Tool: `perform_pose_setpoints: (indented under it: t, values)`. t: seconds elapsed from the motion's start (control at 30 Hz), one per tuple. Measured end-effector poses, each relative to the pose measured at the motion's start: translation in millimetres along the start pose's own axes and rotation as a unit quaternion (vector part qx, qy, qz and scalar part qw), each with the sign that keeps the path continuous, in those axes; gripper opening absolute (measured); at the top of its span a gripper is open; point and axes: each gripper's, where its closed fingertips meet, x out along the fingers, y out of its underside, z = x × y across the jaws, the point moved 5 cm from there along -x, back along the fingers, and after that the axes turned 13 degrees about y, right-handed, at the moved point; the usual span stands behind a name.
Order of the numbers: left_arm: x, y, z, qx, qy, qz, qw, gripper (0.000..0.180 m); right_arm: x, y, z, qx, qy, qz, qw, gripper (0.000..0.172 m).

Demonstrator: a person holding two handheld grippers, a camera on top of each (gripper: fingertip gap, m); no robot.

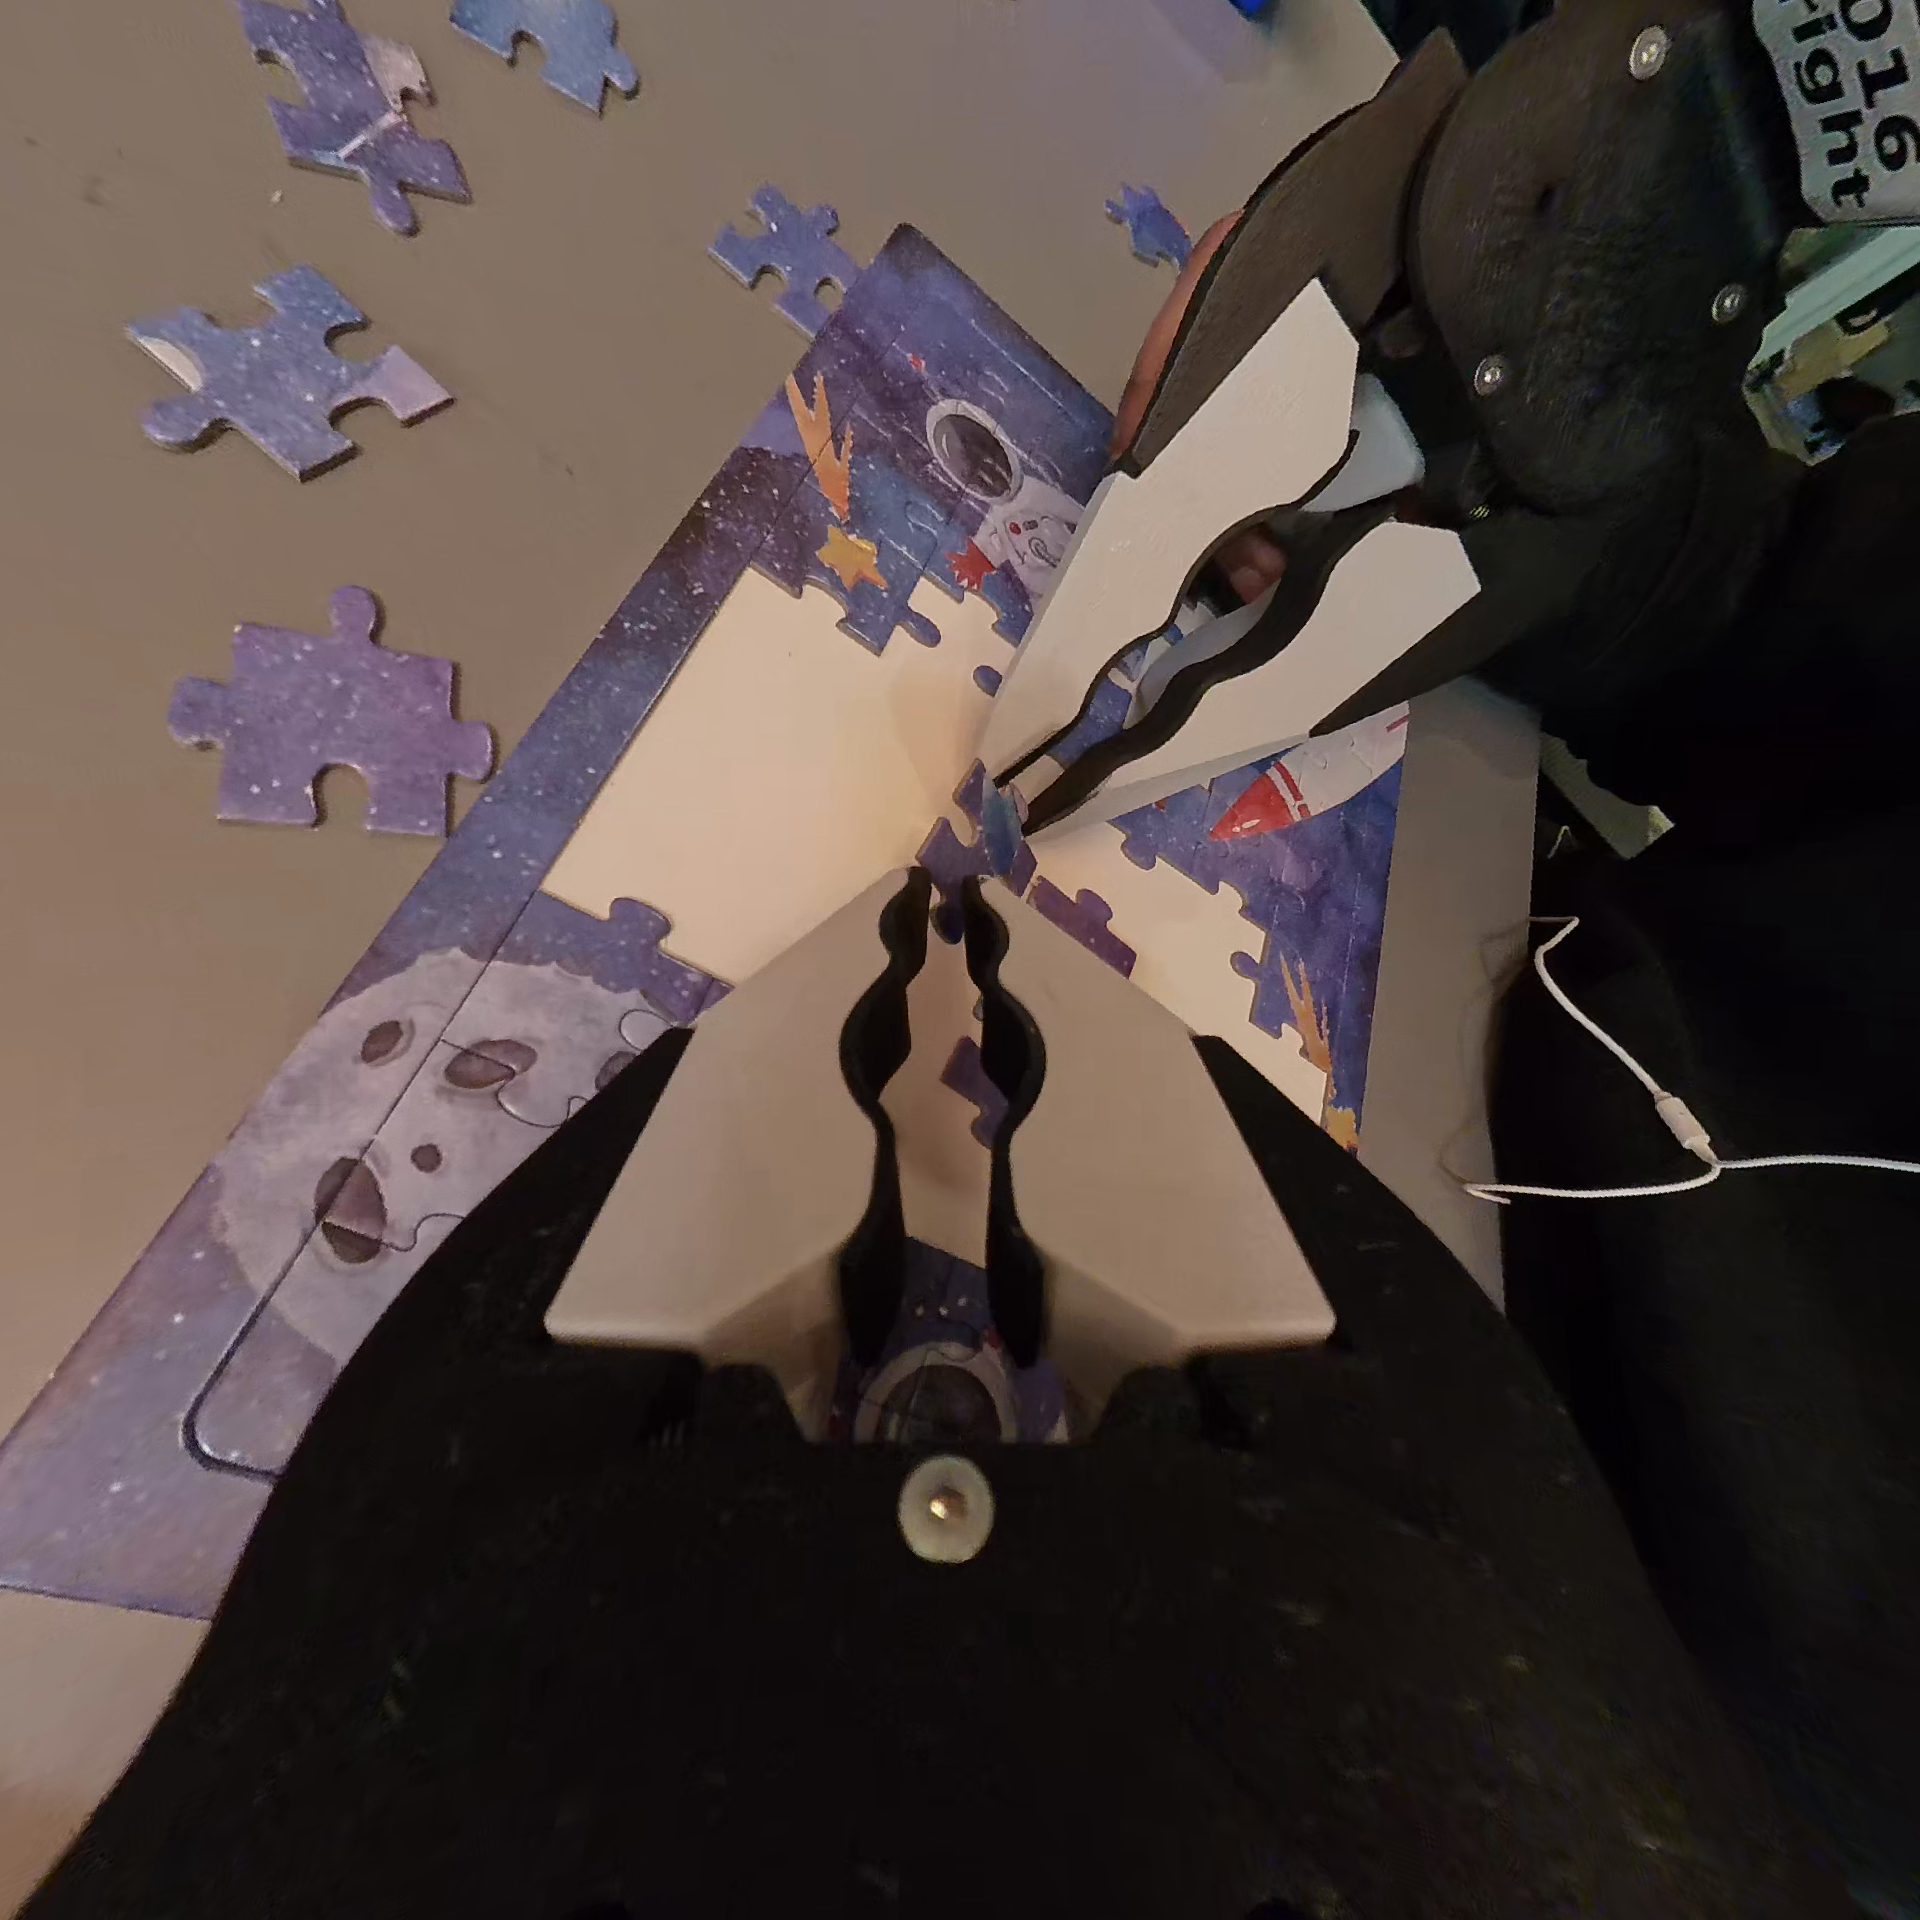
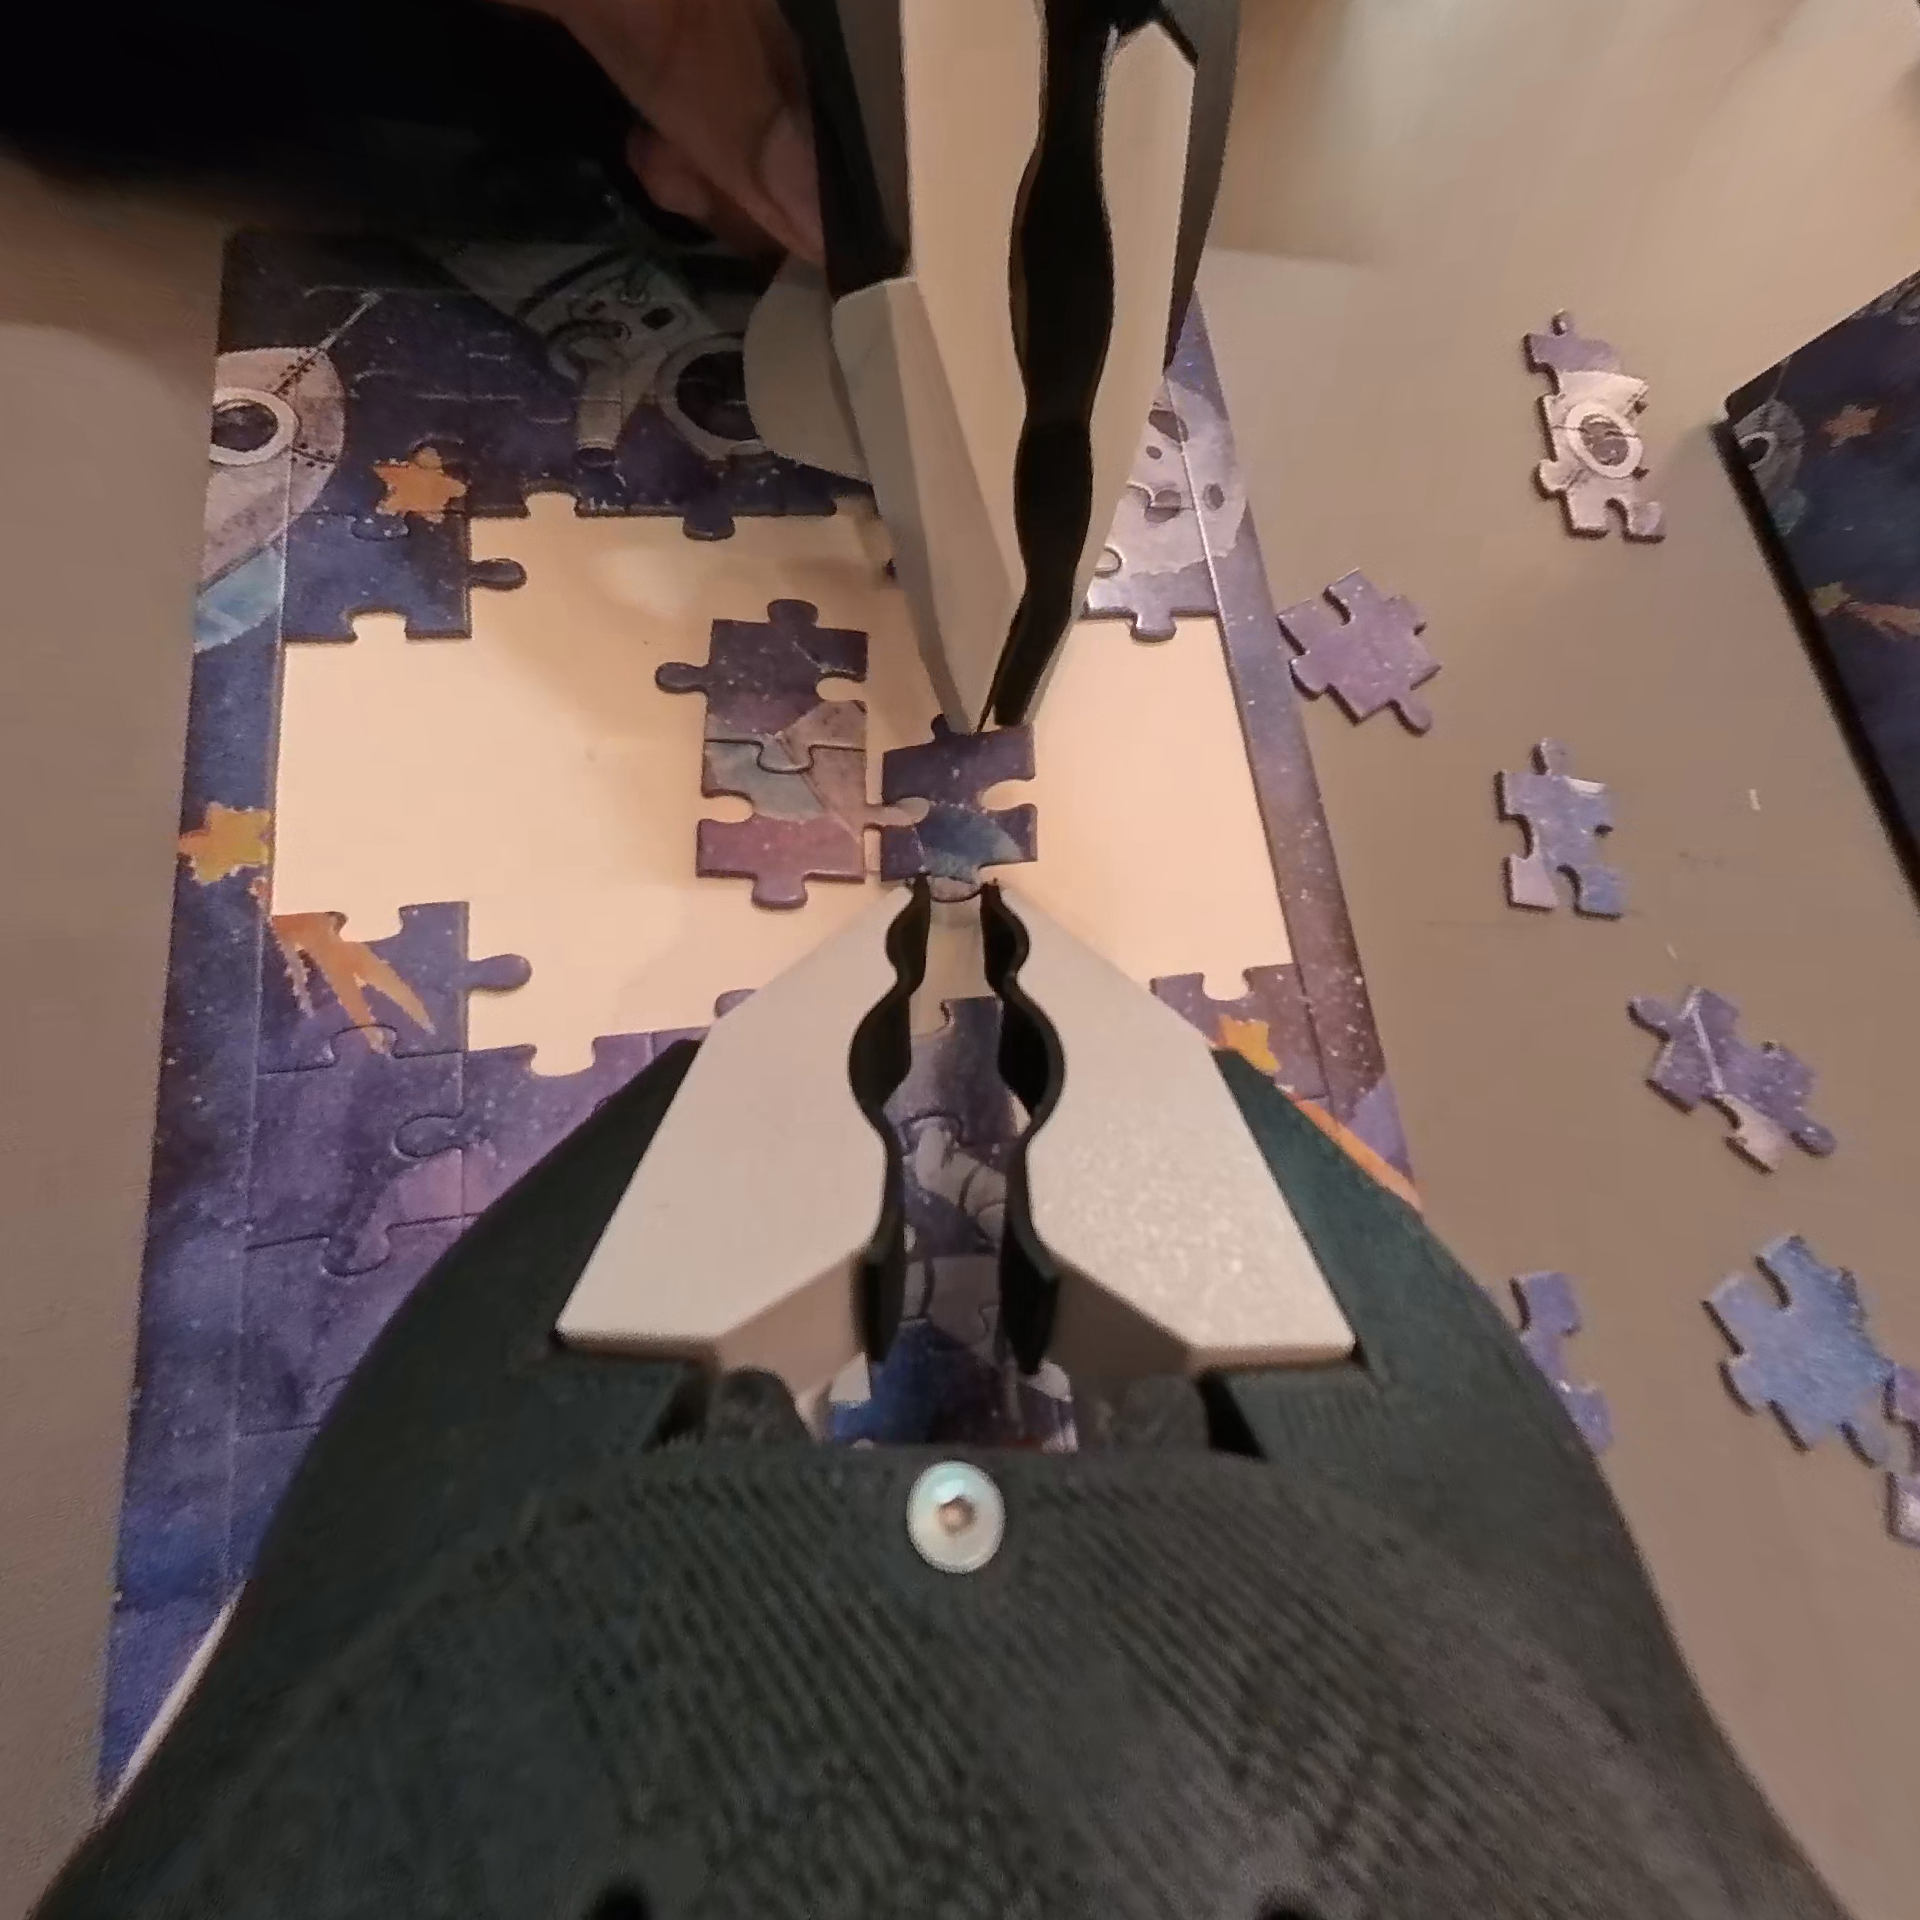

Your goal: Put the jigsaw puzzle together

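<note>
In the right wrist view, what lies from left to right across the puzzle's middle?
Frame's left border, bare cream board, three joined pieces, single puzzle piece, frame's right border, loose piece on table.

two grippers point(image 2: 951, 899), one puzzle board point(image 2: 1262, 727), seven loose puzzle pieces point(image 2: 1361, 649) beside it, one white cable point(image 1: 1621, 1070)

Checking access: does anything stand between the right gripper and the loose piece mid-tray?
Nothing visible. The right gripper has its tips flanking the puzzle piece at its near knob; the left gripper is at its far edge, and the joined cluster lies beside it.
</note>
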Motion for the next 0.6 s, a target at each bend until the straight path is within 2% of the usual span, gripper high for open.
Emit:
perform_pose_setpoints:
  t: [0.47, 0.6]
  values:
    - [-1.7, -5.2, -8.2, 0.035, -0.001, -0.006, 0.999, 0.012, -7.9, 2.9, -6.3, 0.028, 0.008, -0.011, 1.000, 0.008]
    - [0.4, -4.8, -15.4, 0.070, 0.004, 0.014, 0.997, 0.026, -10.8, 5.5, -9.1, 0.038, 0.012, -0.013, 0.999, 0.008]
